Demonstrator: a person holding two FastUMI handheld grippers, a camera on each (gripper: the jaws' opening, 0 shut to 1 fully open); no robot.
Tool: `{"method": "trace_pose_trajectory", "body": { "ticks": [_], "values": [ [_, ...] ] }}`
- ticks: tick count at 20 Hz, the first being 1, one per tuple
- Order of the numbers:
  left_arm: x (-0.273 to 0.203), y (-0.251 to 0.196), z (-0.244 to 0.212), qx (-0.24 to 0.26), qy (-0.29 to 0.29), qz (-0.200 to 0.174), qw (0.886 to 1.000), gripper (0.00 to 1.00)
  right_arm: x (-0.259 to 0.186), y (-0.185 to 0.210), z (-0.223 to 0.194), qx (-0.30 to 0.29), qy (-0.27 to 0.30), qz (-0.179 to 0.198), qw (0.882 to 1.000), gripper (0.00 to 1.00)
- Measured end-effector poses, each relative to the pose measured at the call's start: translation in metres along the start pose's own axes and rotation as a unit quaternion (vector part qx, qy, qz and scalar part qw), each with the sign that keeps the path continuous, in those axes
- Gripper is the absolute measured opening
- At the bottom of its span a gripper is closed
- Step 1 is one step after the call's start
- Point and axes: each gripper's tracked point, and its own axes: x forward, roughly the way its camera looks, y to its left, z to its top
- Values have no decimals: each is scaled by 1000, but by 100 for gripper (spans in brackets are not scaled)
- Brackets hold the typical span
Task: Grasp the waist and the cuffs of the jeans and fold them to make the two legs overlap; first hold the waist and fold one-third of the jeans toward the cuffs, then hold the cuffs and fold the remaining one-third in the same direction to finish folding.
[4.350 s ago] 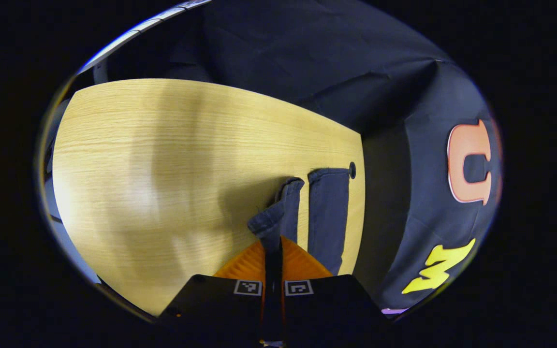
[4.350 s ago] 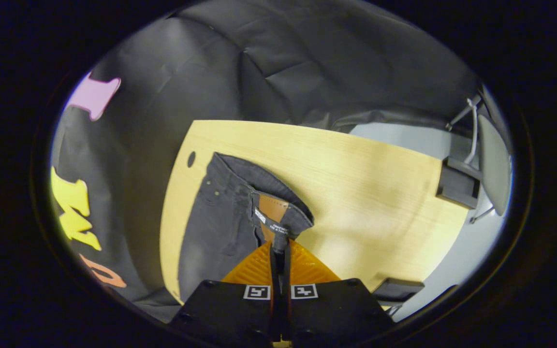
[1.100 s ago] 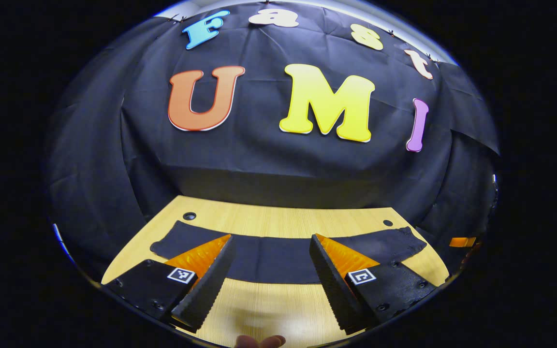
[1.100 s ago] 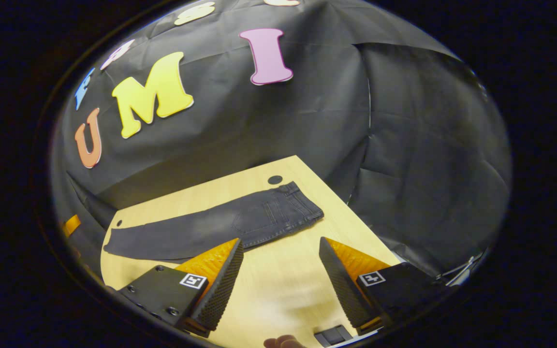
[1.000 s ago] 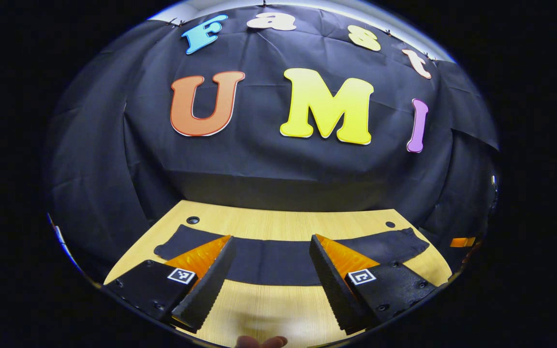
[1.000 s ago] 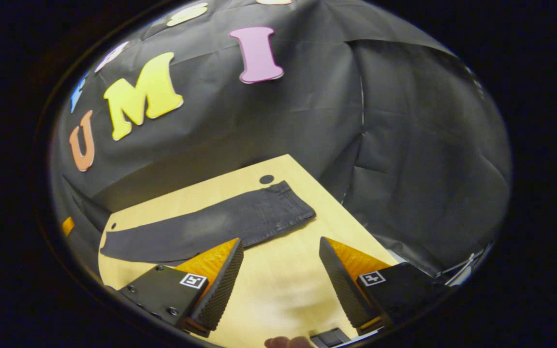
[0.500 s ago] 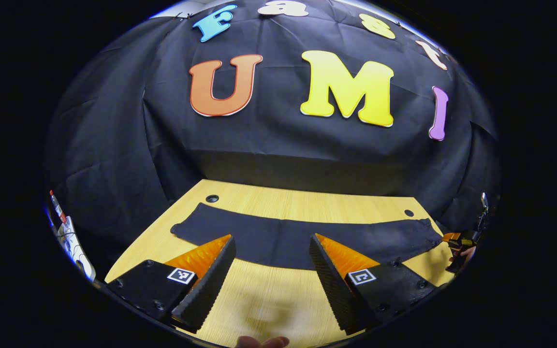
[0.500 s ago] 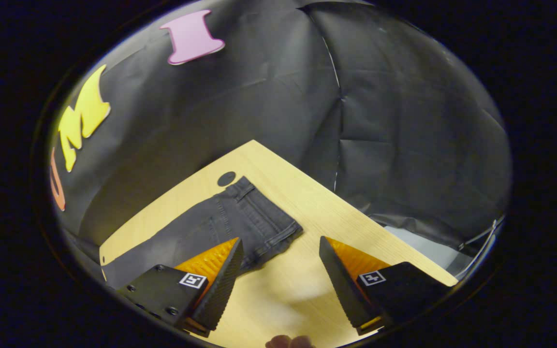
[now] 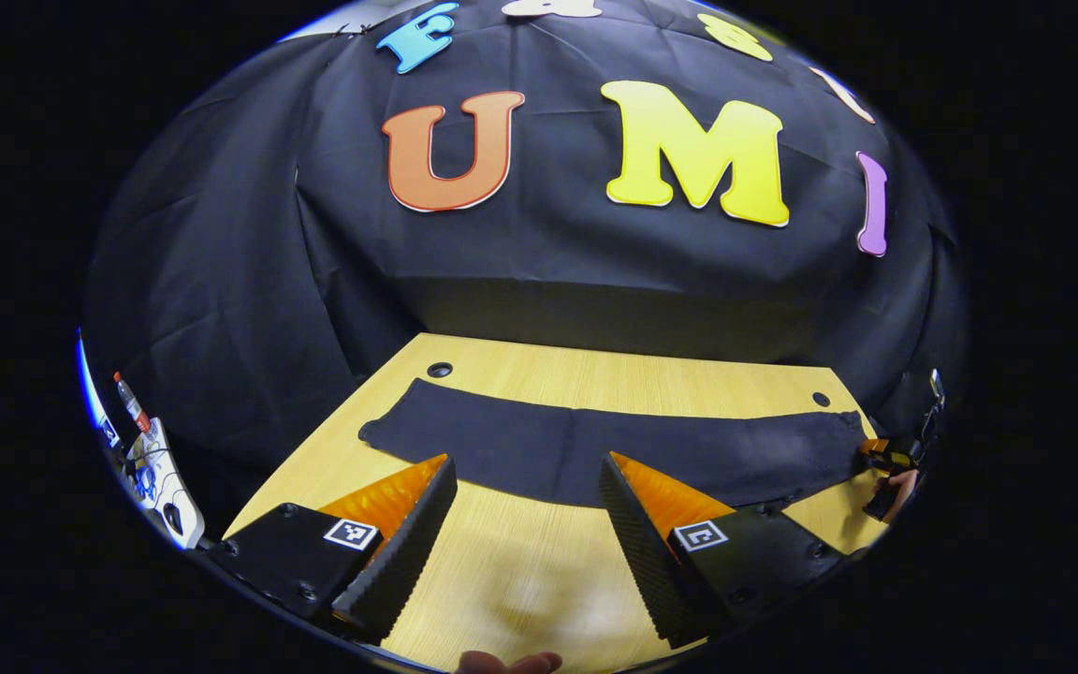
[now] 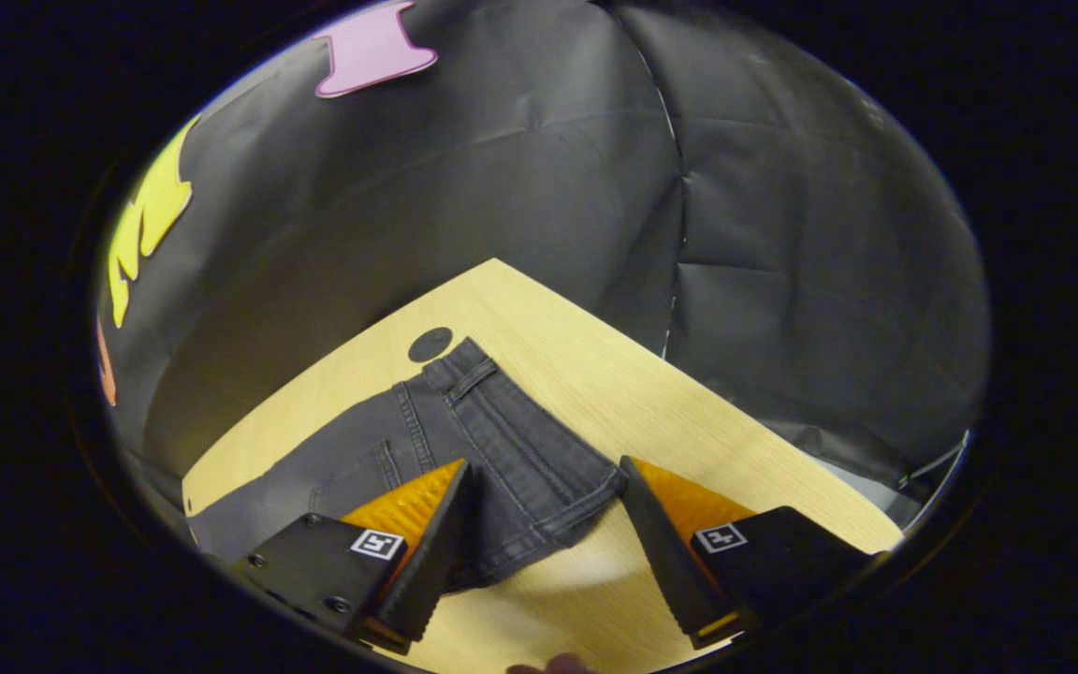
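Jeans (image 9: 614, 451) lie flat on table (image 9: 520, 580), both claws spread.

The left gripper view looks from the near edge across the worktop (image 9: 520, 580) toward the far wall. The right gripper view sits nearer, angled at the far right corner. Both share the jeans (image 9: 595, 449).

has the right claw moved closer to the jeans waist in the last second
Yes. The right claw now has the jeans waist corner lying between its open fingers, with the table hole nearer; a second ago the waist sat well beyond its fingertips.
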Motion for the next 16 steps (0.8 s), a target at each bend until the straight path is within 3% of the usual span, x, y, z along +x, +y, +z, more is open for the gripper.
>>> {"method": "trace_pose_trajectory", "body": {
  "ticks": [1, 3, 9, 14, 15, 16],
  "values": [
    [-1, 6, -1, -5, 2, 5, 1000, 99, -2, 0, 0, -11, 1, 1, 1000, 95],
    [-1, 12, -6, -15, 10, 10, 1000, 99, 2, 4, -3, -19, 5, 7, 1000, 82],
    [-3, 30, -9, -49, 8, 26, 998, 99, -23, 21, 23, -77, -14, -7, 997, 7],
    [-1, 42, -10, -83, -5, 31, 996, 99, -68, 68, 58, -100, -44, 33, 993, 1],
    [0, 43, -9, -89, -7, 33, 995, 99, -81, 87, 64, -107, -51, 46, 992, 5],
    [0, 45, -9, -95, -9, 35, 995, 99, -95, 110, 69, -114, -62, 57, 990, 1]
  ]
}}
